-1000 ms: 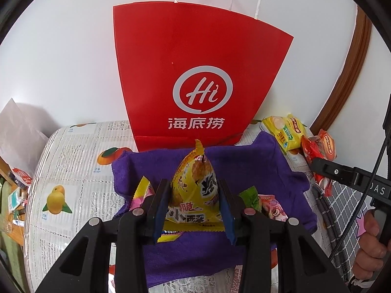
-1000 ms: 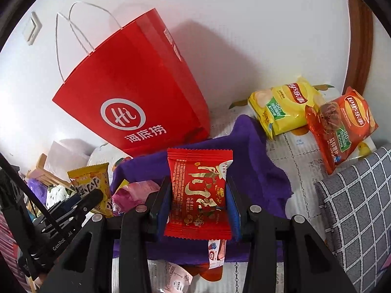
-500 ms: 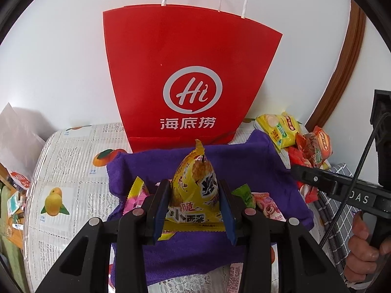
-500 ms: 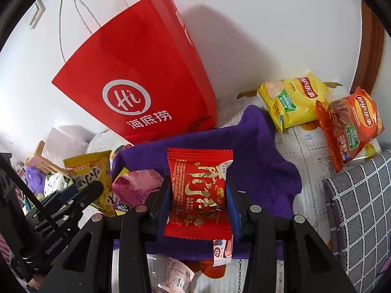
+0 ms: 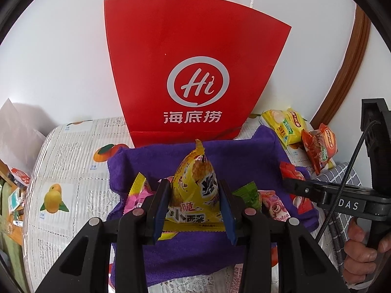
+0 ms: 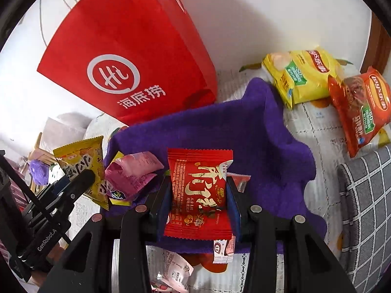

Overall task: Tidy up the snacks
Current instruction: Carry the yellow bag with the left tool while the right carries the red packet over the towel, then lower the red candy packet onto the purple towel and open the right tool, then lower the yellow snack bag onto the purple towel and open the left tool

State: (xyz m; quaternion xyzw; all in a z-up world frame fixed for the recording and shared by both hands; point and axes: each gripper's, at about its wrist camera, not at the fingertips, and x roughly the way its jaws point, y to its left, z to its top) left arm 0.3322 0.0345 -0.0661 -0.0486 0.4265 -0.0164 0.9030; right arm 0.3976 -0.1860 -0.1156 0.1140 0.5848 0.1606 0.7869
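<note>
Both wrist cameras look steeply down along their own fingers, close over a purple cloth (image 5: 244, 161). The left view faces the red bag (image 5: 195, 73) at twelve o'clock; the right sees it (image 6: 127, 56) at ten o'clock. Both share cloth (image 6: 232, 127) and bag.

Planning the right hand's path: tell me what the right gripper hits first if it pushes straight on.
Probably the purple cloth: the right gripper, shut on the red packet, points down at it. Depth is unclear.
</note>
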